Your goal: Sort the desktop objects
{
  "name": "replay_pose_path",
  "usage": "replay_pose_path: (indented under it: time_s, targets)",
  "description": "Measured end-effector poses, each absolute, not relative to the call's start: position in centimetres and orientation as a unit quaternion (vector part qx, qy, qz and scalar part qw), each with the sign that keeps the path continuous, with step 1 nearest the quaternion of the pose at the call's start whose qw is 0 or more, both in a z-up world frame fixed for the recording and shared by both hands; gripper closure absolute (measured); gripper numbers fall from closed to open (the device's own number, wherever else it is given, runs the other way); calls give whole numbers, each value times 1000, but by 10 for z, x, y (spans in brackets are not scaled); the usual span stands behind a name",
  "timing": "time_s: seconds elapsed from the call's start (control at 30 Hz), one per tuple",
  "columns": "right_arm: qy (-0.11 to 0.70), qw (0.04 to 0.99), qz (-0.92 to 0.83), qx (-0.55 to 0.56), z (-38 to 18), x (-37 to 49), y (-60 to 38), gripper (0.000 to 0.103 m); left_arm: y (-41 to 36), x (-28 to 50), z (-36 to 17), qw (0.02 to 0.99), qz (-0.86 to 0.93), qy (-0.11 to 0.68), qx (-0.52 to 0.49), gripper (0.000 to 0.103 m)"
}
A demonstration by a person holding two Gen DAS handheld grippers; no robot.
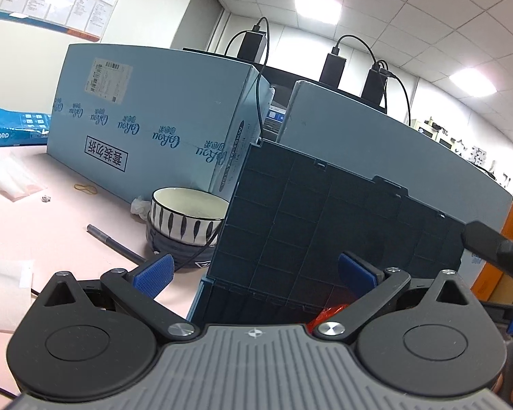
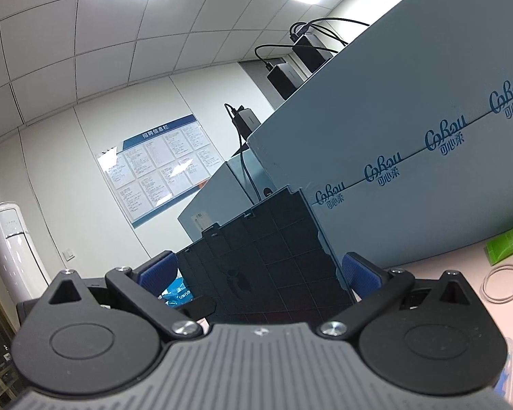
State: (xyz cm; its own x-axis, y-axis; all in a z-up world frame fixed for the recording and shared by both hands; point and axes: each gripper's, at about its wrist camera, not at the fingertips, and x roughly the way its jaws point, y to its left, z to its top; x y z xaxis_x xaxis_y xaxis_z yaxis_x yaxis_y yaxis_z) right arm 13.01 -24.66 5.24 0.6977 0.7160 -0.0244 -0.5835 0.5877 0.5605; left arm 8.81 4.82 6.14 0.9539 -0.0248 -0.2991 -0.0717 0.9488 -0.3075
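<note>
A dark blue storage box stands on the pink desk with its gridded lid (image 1: 325, 218) raised upright. The lid also shows in the right wrist view (image 2: 273, 256). My left gripper (image 1: 256, 275) is open, its blue pads either side of the lid's lower part, not touching it. An orange-red packet (image 1: 328, 314) lies in the box just below the right finger. My right gripper (image 2: 260, 273) is open in front of the lid. A blue packet (image 2: 176, 294) lies in the box by its left pad. The other gripper's black tip (image 1: 496, 246) enters at the right.
Stacked striped bowls (image 1: 184, 222), a grey pen (image 1: 114, 242) and a rubber band (image 1: 85, 188) lie on the desk left of the box. Large blue cartons (image 1: 147, 119) stand behind. In the right wrist view, a green packet (image 2: 509, 241) and a clear ring (image 2: 506, 283) lie at the right.
</note>
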Motion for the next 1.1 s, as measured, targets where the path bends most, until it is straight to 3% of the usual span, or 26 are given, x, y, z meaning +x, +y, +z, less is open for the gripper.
replay_pose_path:
  time_s: [1.1]
  targets:
    - [145,891,362,233,51,126,-234,0,38,84,61,977,36,170,-124,0]
